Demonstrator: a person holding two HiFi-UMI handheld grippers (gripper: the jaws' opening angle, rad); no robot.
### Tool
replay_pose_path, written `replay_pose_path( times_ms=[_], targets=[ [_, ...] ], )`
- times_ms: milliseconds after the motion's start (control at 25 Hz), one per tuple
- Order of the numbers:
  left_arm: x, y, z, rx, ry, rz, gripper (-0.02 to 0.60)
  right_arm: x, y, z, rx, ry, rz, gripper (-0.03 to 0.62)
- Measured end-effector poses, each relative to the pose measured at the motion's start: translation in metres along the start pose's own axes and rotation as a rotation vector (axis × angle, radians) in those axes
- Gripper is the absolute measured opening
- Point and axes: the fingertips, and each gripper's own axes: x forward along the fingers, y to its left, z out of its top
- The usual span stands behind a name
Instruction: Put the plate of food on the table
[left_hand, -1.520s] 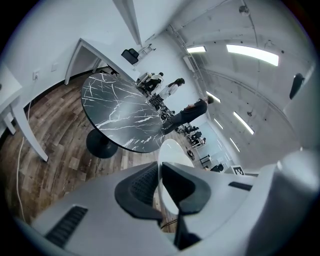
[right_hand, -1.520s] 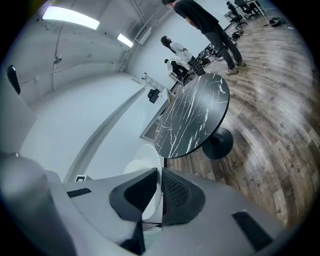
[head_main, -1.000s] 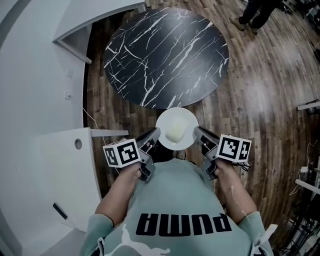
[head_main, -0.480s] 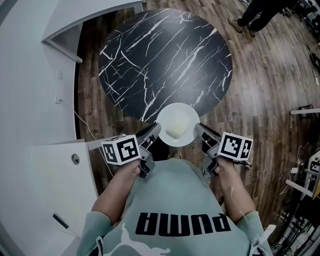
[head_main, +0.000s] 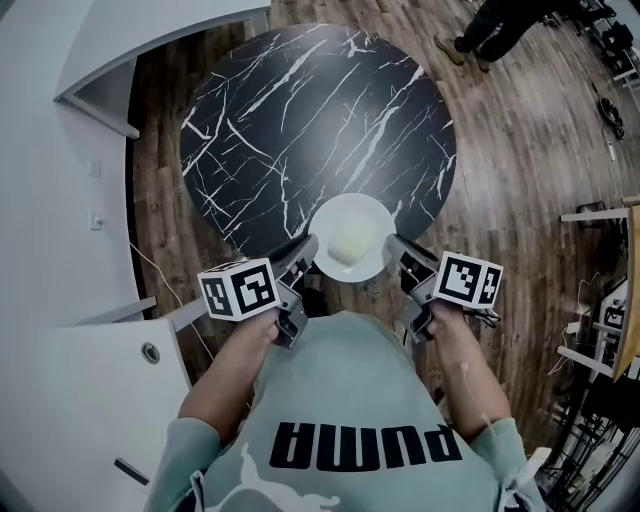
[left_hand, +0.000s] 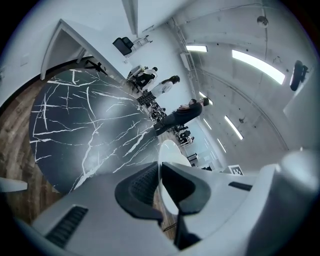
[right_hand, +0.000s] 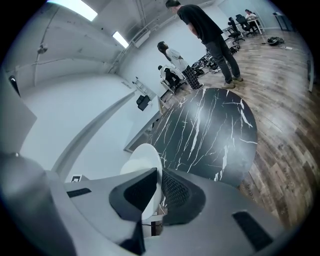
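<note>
A white plate carrying a pale mound of food is held in the air over the near edge of the round black marble table. My left gripper is shut on the plate's left rim, and my right gripper is shut on its right rim. In the left gripper view the plate's rim runs edge-on between the dark jaws of the left gripper. The right gripper view shows the plate clamped the same way in the right gripper, with the table beyond.
A white curved counter runs along the left, close to the table. Wood floor lies to the right. A person's legs stand beyond the table's far right; several people show in the background. Metal frames stand at the right edge.
Both grippers and the plate have moved forward: the plate was short of the table's edge and now overlaps its near rim. The grip on both sides is unchanged.
</note>
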Motion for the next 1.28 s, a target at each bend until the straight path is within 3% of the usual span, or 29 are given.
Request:
replay_pose_path(
  times_ms=[480, 1280],
  targets=[
    [0.024, 0.032, 0.037, 0.016, 0.025, 0.013, 0.031, 0.045, -0.009, 0.025, 0.005, 0.000, -0.022, 0.035],
    [0.104, 0.093, 0.060, -0.023, -0.011, 0.130, 0.032, 0.124, -0.088, 0.067, 0.036, 0.113, -0.012, 0.038]
  ],
)
